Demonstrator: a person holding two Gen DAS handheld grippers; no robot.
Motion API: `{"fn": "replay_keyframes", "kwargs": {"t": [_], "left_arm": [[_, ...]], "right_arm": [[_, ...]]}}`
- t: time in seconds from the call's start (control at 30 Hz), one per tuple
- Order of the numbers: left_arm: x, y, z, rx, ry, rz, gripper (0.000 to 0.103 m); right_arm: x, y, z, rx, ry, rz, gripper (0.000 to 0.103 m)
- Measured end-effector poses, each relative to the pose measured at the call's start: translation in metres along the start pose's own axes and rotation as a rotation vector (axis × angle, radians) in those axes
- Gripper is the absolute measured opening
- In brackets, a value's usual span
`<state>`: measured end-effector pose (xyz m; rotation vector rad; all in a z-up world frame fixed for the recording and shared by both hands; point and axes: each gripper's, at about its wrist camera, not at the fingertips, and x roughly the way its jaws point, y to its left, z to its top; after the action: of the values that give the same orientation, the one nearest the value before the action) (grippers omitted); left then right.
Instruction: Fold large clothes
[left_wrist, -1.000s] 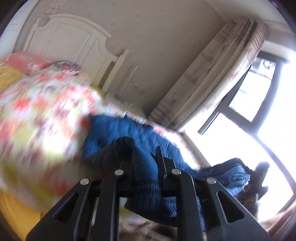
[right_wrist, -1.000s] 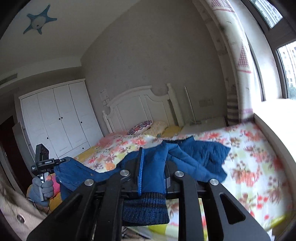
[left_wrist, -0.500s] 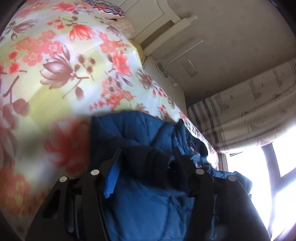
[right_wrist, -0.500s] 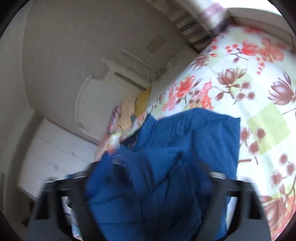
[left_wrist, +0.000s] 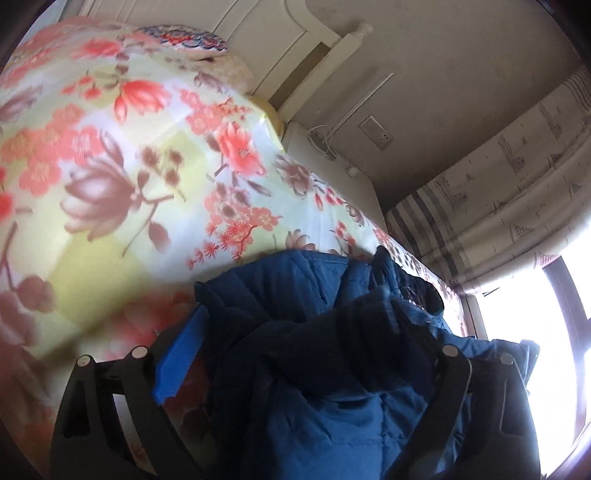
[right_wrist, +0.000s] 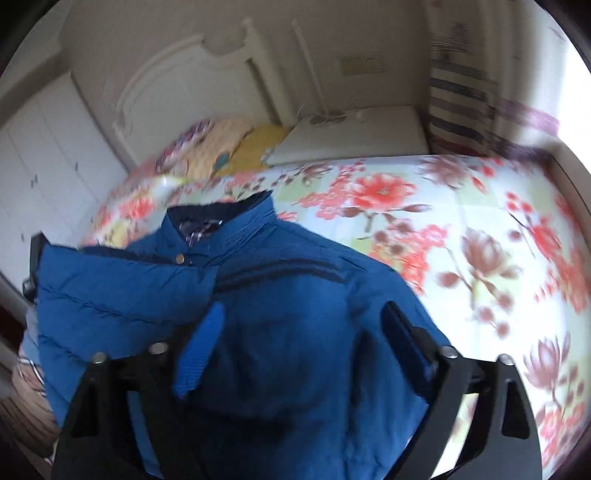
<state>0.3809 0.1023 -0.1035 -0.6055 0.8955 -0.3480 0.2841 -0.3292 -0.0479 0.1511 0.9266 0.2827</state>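
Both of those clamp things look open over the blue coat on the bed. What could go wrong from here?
1. The blue jacket lies bunched, one padded part flopped over its front near the collar, so further folds may lock in creases.
2. Fabric sits between the open fingers of the left hand-held gripper and could snag as it pulls away.
3. The right hand-held gripper, jaws just closing, might pinch several layers at once.

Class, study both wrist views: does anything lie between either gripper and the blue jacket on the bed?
Nothing visible does. The blue jacket lies directly between the fingers of the right gripper and the left gripper, both with jaws apart, on the floral bedspread.
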Motion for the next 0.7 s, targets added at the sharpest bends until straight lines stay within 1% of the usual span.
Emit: {"fn": "replay_keyframes", "kwargs": {"t": [0.03,0.07,0.1,0.13,0.17,0.2,0.27,0.3,0.33,0.4,0.47,0.57,0.6,0.7], "left_arm": [[0.003,0.006,-0.003,-0.018,-0.003,-0.006,0.096],[0.002,0.009,-0.004,-0.030,-0.010,-0.016,0.096],[0.000,0.013,-0.004,-0.048,-0.022,-0.029,0.096],[-0.007,0.016,-0.005,-0.062,-0.052,-0.032,0.095],[-0.018,0.015,-0.006,-0.058,-0.087,-0.034,0.095],[-0.025,0.013,-0.006,-0.046,-0.105,-0.038,0.095],[-0.041,0.005,-0.009,0.014,-0.138,-0.048,0.095],[-0.044,0.002,-0.010,0.041,-0.138,-0.044,0.096],[-0.044,-0.001,-0.010,0.073,-0.125,-0.032,0.096],[-0.036,-0.003,-0.013,0.105,-0.092,-0.019,0.096],[-0.024,0.000,-0.017,0.105,-0.060,-0.015,0.096],[-0.007,0.004,-0.022,0.106,-0.025,0.015,0.096],[-0.006,0.005,-0.023,0.105,-0.023,0.013,0.096],[-0.007,0.012,-0.024,0.093,-0.036,-0.037,0.096]], "right_arm": [[0.008,0.011,-0.003,-0.056,0.006,-0.078,0.065],[0.012,0.019,-0.007,-0.096,-0.009,-0.125,0.059],[0.012,0.020,-0.013,-0.101,-0.034,-0.141,0.054],[0.010,0.018,-0.019,-0.091,-0.057,-0.147,0.050],[0.006,0.014,-0.024,-0.072,-0.087,-0.148,0.042],[0.004,0.007,-0.027,-0.050,-0.106,-0.147,0.035],[0.000,-0.002,-0.032,-0.007,-0.134,-0.144,0.031],[0.000,-0.002,-0.031,-0.001,-0.140,-0.145,0.030],[0.000,-0.003,-0.032,0.002,-0.142,-0.144,0.030],[0.002,-0.007,-0.030,0.024,-0.142,-0.133,0.031],[0.001,-0.011,-0.029,0.053,-0.143,-0.123,0.031],[0.002,-0.021,-0.029,0.102,-0.138,-0.113,0.033],[0.003,-0.022,-0.029,0.110,-0.139,-0.110,0.034],[0.003,-0.020,-0.030,0.111,-0.142,-0.123,0.034]]}}
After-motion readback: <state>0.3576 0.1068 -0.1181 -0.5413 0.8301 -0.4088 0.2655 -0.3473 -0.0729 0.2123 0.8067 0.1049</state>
